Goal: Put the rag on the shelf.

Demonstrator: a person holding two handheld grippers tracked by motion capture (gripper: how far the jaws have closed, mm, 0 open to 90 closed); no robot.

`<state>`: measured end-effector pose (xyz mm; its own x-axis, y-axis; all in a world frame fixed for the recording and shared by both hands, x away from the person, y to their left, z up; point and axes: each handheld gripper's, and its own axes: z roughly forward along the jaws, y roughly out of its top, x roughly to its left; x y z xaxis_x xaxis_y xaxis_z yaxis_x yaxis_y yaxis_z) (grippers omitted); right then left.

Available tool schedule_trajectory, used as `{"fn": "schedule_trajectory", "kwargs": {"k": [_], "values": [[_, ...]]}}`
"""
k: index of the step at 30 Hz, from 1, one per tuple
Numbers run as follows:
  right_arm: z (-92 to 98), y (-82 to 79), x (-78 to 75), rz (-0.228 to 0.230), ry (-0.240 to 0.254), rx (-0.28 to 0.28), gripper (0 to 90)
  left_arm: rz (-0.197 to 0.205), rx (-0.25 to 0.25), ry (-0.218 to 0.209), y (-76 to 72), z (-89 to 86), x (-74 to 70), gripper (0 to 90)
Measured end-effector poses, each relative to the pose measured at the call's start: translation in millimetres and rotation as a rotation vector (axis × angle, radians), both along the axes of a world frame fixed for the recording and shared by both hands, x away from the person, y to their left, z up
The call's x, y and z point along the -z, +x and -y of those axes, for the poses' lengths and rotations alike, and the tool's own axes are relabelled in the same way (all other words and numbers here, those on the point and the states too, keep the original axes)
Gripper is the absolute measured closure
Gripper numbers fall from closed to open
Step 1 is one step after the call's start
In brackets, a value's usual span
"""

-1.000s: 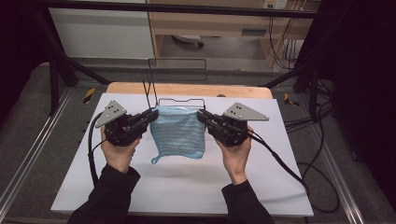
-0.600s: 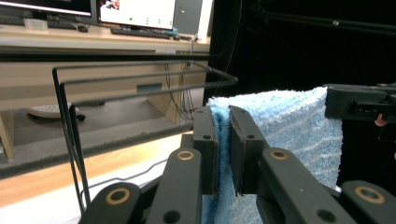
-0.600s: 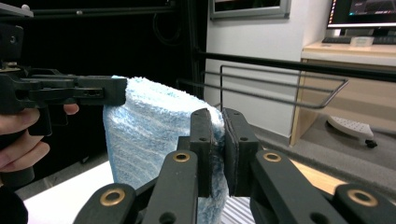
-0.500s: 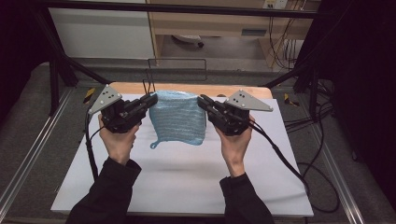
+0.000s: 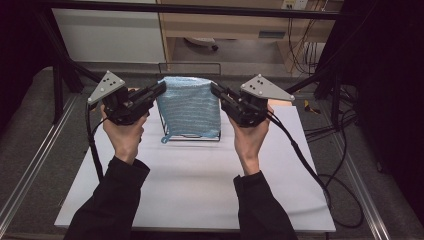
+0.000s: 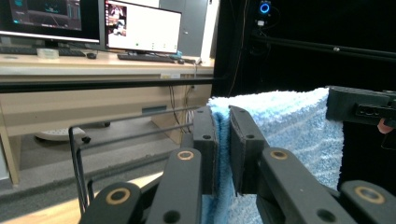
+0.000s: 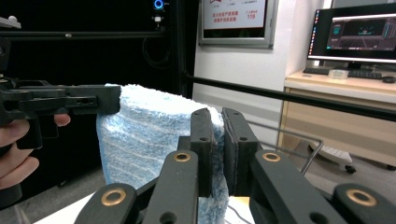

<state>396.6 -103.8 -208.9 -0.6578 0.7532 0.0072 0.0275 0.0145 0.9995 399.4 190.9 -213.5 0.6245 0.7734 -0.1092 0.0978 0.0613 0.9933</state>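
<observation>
A light blue towel (image 5: 190, 107) hangs stretched between my two grippers above the white board (image 5: 200, 190). My left gripper (image 5: 160, 90) is shut on the towel's upper left corner, and my right gripper (image 5: 216, 89) is shut on its upper right corner. In the left gripper view the jaws (image 6: 223, 140) pinch the towel's edge (image 6: 289, 126), with the other gripper (image 6: 359, 105) at the far corner. The right gripper view shows its jaws (image 7: 217, 140) clamped on the towel (image 7: 144, 135), the other gripper (image 7: 60, 105) holding the opposite end.
A thin wire rack (image 5: 190, 64) stands on the board behind the towel; it shows as a wire rack (image 6: 116, 135) and a wire rack (image 7: 299, 144) in the gripper views. A wooden desk with monitors (image 6: 140, 28) lies beyond. Black frame bars (image 5: 200, 7) cross overhead.
Both hands have risen and gone farther from me with the towel. It has come off the board and now hangs in front of the wire rack.
</observation>
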Motion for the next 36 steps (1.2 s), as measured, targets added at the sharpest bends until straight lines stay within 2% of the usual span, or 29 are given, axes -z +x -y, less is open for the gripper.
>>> {"fn": "schedule_trajectory", "kwargs": {"k": [17,25,36], "values": [[-4.9,15.3,-32.4,0.049,0.03,0.026,84.4,0.036,-0.016,-0.025,18.1,-0.5,-34.6,82.3],[-8.8,21.6,-48.2,0.08,0.041,0.037,84.4,0.059,-0.029,-0.018,22.4,-1.7,-52.0,82.3],[-9.1,32.5,-59.5,0.097,0.067,0.052,84.4,0.068,-0.037,-0.016,35.7,0.6,-66.2,82.2]]}}
